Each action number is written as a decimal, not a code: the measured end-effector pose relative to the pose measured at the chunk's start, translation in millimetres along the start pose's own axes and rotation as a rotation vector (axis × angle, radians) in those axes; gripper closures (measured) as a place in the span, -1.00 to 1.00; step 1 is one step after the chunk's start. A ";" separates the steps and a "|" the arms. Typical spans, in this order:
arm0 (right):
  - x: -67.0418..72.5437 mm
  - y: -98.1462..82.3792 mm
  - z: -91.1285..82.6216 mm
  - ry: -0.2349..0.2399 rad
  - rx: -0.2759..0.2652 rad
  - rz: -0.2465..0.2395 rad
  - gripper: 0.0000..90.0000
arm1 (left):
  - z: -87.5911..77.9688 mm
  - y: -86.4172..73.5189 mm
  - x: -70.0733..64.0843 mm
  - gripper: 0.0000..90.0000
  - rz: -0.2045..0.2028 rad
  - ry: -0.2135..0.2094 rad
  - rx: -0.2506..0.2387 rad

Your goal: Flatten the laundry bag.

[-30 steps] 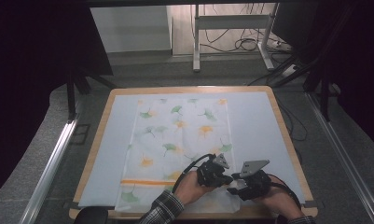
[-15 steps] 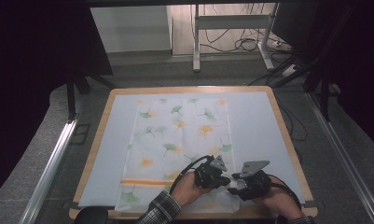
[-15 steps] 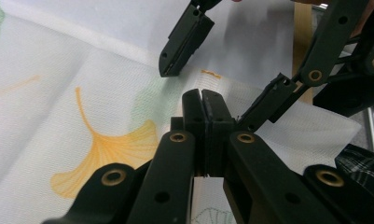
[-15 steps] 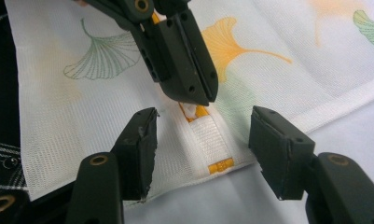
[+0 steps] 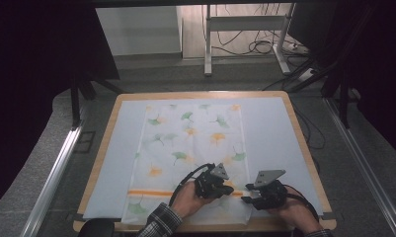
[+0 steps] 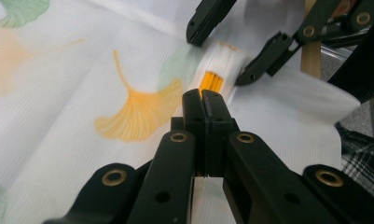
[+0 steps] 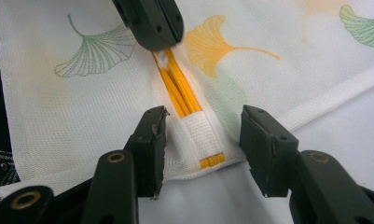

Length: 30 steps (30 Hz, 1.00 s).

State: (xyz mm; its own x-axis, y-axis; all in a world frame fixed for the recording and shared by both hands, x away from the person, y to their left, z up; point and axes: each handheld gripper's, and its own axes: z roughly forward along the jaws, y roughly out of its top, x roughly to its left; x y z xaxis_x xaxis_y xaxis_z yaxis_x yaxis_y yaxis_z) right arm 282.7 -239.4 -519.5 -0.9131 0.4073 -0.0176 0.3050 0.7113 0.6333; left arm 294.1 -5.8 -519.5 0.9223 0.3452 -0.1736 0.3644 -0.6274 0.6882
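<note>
A white mesh bag [image 5: 190, 148] printed with green and orange ginkgo leaves lies flat on the table. An orange zipper [image 7: 177, 86] runs across its near end. My left gripper [image 5: 232, 191] is shut on the zipper pull [image 7: 161, 57]; its closed jaws point along the zipper [image 6: 211, 81]. My right gripper [image 7: 204, 126] is open, with one jaw on each side of the white zipper end tab [image 7: 201, 130], just above the cloth. In the left gripper view, the right gripper [image 6: 222, 53] faces my left gripper [image 6: 202, 95] closely. In the high view, the right gripper [image 5: 245, 197] sits by the bag's near right corner.
The bag rests on a pale blue mat [image 5: 269, 133] covering a wooden-edged table [image 5: 300, 136]. A plaid sleeve [image 5: 161, 222] enters at the bottom. Dark frame posts [image 5: 79, 94] stand at the left, and cables [image 5: 264, 47] lie on the floor beyond.
The left gripper has shifted slightly left along the zipper line, away from the right gripper. The right gripper has stayed in place.
</note>
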 end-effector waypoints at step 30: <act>0.5 -0.2 -0.1 -0.004 -0.004 0.009 0.12 | -52.6 -54.2 12.2 1.00 -0.074 0.098 0.002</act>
State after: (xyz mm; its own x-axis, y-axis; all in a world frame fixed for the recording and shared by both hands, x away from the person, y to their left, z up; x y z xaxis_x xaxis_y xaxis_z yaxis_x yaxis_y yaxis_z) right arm 282.1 -239.4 -519.6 -0.9094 0.4156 -0.0149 0.3119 0.7053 0.6367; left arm 278.9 69.1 -521.9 0.8760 0.4570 -0.1543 0.4315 -0.5993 0.6743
